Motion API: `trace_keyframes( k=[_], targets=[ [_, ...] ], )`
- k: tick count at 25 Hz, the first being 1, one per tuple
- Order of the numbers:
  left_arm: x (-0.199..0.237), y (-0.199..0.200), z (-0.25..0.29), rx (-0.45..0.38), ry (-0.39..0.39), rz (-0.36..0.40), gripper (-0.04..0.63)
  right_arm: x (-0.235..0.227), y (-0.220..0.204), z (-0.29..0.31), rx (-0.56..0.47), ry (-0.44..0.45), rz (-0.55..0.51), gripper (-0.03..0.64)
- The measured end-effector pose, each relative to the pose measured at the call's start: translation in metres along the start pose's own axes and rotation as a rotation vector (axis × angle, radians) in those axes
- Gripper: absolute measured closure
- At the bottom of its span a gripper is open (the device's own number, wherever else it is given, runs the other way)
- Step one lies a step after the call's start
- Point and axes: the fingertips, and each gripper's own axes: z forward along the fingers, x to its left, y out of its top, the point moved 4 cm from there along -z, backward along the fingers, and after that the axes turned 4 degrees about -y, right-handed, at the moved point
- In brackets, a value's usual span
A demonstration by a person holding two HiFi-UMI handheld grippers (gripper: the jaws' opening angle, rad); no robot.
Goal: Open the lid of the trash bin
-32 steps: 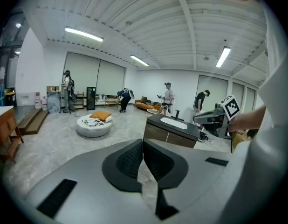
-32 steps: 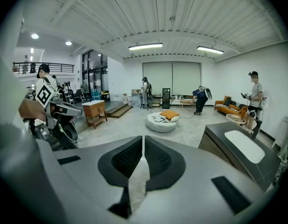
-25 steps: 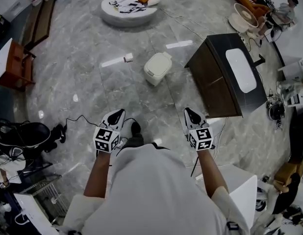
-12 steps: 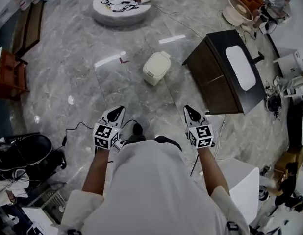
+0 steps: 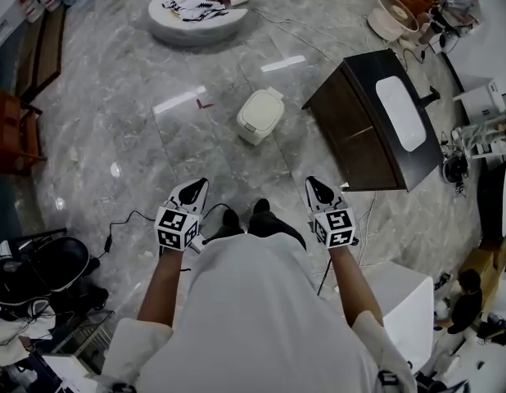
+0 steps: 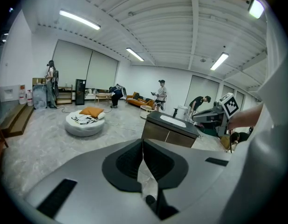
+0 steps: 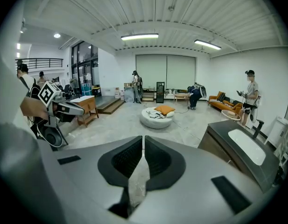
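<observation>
Far across marble floor (image 5: pixel 130 146), trash bin (image 5: pixel 259 115) seems closed; left claw (image 5: pixel 199 185), right claw (image 5: pixel 313 183) pinched together.

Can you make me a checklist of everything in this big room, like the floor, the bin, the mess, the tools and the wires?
Surface: shiny grey marble floor.
Job's things: cream plastic trash bin, lid shut, standing on the floor ahead of both tools, untouched.
Clutter: small red-and-white scrap left of the bin.
Grippers: left tool and right tool both shut, empty, held apart from the bin.
Cables: thin black cable on the floor beside the left tool.
Surroundings: dark cabinet with white sink right of the bin; round white cushion seat beyond it.
</observation>
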Motion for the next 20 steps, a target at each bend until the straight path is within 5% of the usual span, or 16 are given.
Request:
trace_keyframes(
  k=[20],
  targets=[
    [0.034,0.037,0.088,0.038,0.059,-0.03,0.577,-0.069,0.036,0.1,0.03,0.105,-0.011,0.581]
  ],
)
